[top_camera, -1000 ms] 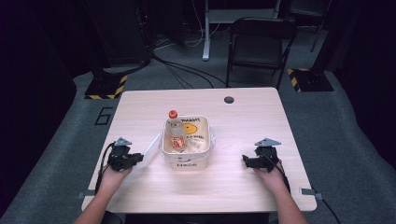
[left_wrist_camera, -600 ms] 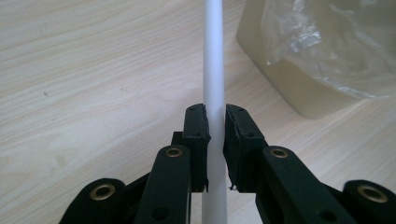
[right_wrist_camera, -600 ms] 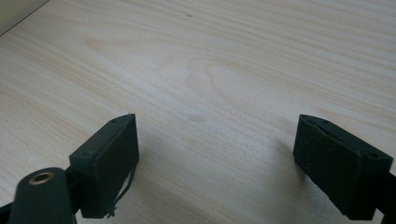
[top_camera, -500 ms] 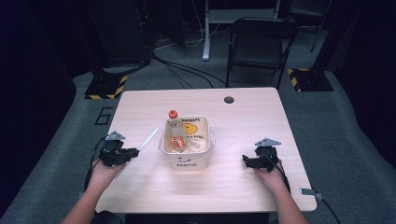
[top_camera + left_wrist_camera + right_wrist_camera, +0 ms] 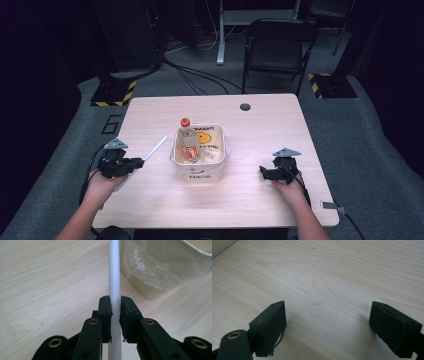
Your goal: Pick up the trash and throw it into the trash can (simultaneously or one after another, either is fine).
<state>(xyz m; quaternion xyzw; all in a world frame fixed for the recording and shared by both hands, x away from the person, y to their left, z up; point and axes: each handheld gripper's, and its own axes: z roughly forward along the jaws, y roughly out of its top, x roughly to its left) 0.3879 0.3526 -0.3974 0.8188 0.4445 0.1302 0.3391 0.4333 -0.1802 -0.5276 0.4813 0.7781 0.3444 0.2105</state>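
Observation:
A long white stick lies slanted on the table left of a cream bin. My left gripper is shut on it near its lower part. In the left gripper view the stick runs straight up between the jaws of that gripper, whose pads press both its sides, and the plastic-lined bin is at the upper right. My right gripper rests on the table right of the bin. Its jaws stand wide open over bare wood.
Inside the bin stands a clear bottle with an orange cap, beside wrappers. The wooden table has a dark round hole near its far edge. A black folding chair and floor cables lie beyond the table.
My left hand and gripper have shifted a little to the left along the stick. The right gripper has not moved.

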